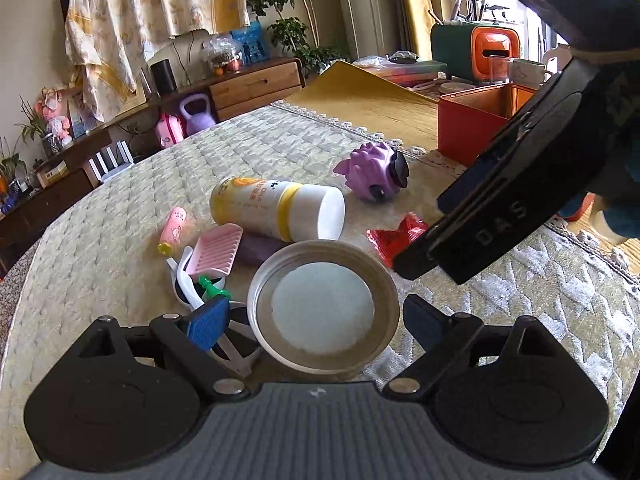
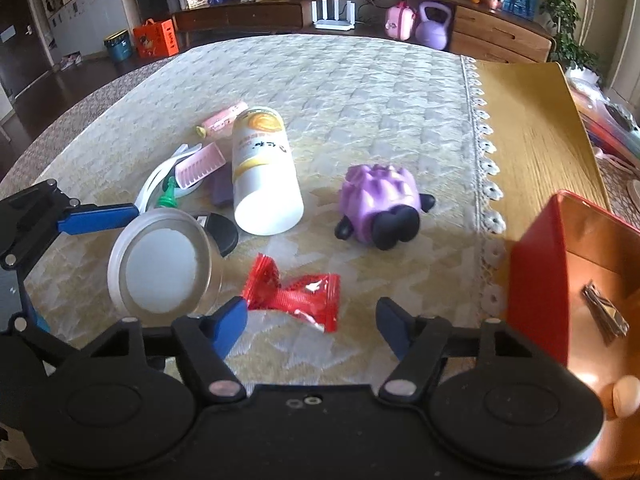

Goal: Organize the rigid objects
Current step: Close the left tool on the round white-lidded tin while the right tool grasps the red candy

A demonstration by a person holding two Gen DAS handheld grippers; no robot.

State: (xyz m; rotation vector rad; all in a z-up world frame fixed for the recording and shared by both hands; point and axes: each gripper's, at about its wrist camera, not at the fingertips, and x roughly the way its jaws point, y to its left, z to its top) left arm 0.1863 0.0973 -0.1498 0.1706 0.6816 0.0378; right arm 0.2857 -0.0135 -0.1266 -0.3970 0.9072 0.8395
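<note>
Clutter sits mid-cloth point(image 2: 360, 92), and I read it left to right. Far left: pink tube point(image 2: 224, 119), then a pink comb point(image 2: 200, 168) lying over white plastic bits and a green piece point(image 2: 168, 197), all heaped together, so nothing there is easy to take singly.

My left gripper point(image 1: 316, 320) is spread wide around the round lid point(image 1: 324, 306); its pads sit either side of the rim without pressing, as far as I can tell, since the fisheye bends the edges. Spread suits it: the lid is wide and lies flat, inside up.

Next, the bottle point(image 2: 262, 172) lies on its side, white cap toward me, resting partly on a dark purple block point(image 2: 221, 189). It would likely roll if nudged.

My right gripper point(image 2: 310, 322) is about half open, pointing down at the red wrapper point(image 2: 296, 294), which lies between and just ahead of the fingers, not pinched. The wrapper looks soft, so I doubt it belongs with the rigid lot.

Purple toy point(image 2: 380, 206) lies apart to the right, clear on all sides, an easy pick.

Far right, the red box point(image 2: 536, 264) stands open just off the cloth, some metal piece point(image 2: 604, 312) already inside; I judge it the bin for rigid things. Most remain outside.
</note>
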